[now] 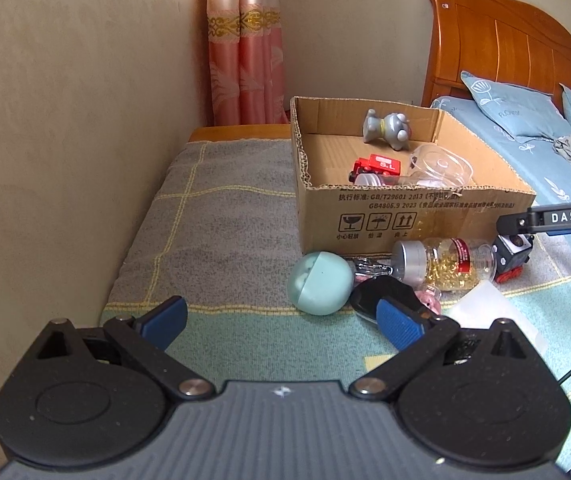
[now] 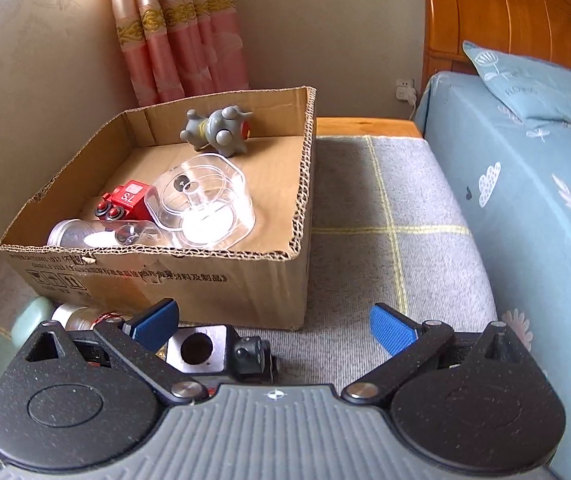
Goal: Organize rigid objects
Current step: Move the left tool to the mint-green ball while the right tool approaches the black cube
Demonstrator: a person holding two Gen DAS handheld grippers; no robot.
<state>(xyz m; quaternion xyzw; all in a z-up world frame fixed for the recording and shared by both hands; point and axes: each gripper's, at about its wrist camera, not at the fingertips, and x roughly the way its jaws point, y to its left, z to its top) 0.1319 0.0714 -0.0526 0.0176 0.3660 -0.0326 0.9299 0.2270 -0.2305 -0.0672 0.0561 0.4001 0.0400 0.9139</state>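
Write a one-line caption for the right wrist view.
Open right gripper hovers over a black toy train beside the partly filled cardboard box.

Open top: cardboard box (image 2: 245,280) has bare floor by its right wall.
Clear lane: blanket (image 2: 385,240) right of box.
Blocked: bottle (image 1: 445,264), egg-shaped case (image 1: 321,282) crowd box front.

The right gripper (image 2: 273,326) hangs wide open over the black toy engine (image 2: 221,354) on the checked blanket (image 2: 385,240). Behind it sits the cardboard box (image 2: 205,284), holding a grey figurine (image 2: 215,130) at its far wall, a clear plastic tub (image 2: 205,204), a red toy (image 2: 127,200) and a lying bottle (image 2: 97,234) near the front wall.
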